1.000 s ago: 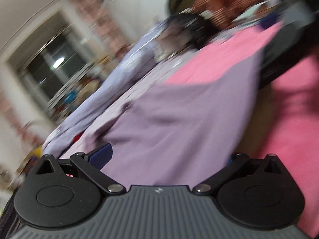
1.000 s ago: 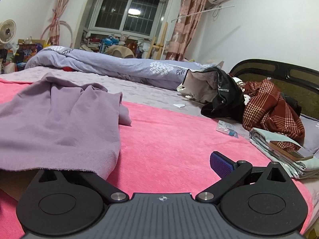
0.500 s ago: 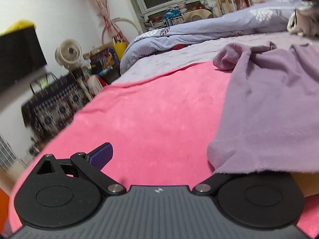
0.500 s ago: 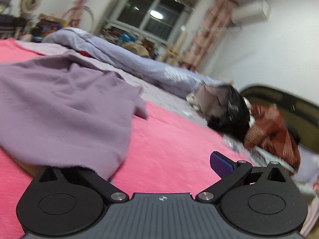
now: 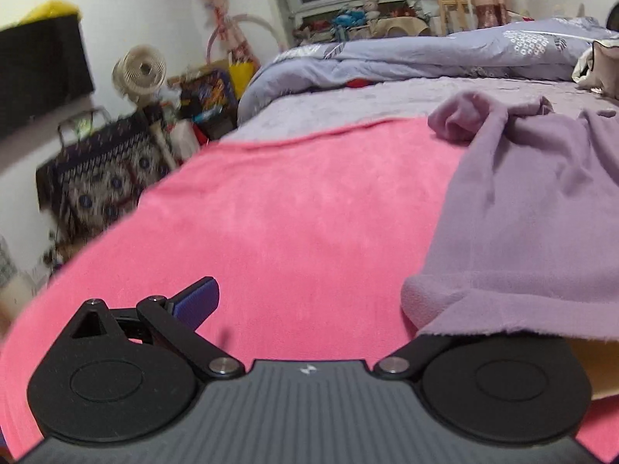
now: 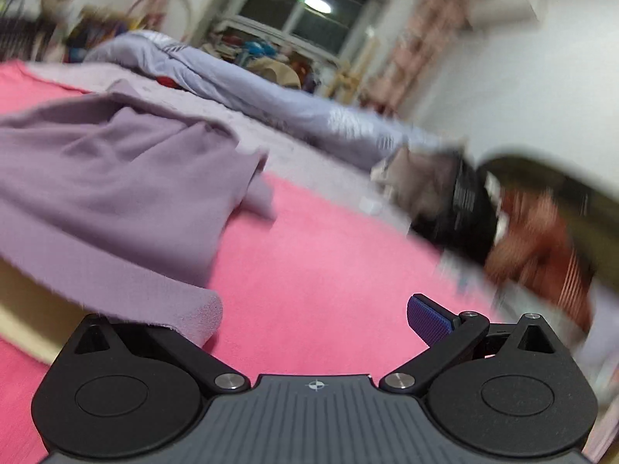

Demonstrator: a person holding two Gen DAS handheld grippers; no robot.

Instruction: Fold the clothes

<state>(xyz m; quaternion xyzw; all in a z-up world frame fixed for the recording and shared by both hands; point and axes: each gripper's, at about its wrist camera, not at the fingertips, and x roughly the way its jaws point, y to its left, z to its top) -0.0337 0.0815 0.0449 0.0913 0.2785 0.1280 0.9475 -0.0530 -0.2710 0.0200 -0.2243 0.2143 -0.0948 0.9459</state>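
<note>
A lilac garment [image 5: 541,212] lies rumpled on the pink blanket [image 5: 290,212], one sleeve bunched at its far end. Its near hem drapes over the right finger of my left gripper [image 5: 309,309]; the left finger's blue pad [image 5: 197,301] stands far out, so the jaws are open. In the right wrist view the same garment [image 6: 116,178] covers the left finger of my right gripper [image 6: 309,321], whose blue pad [image 6: 429,319] is also spread wide. A tan flat sheet [image 5: 595,363] shows under the hem.
A lavender duvet [image 5: 425,54] is heaped along the far side of the bed. A fan [image 5: 139,73] and bags stand on the floor at the left. Black and plaid clothes [image 6: 503,224] are piled by the dark headboard at the right; that view is blurred.
The left view swung from a tilted look across the garment to a level one facing the window. The right view tipped and blurred. The hem stays draped over one finger of each gripper.
</note>
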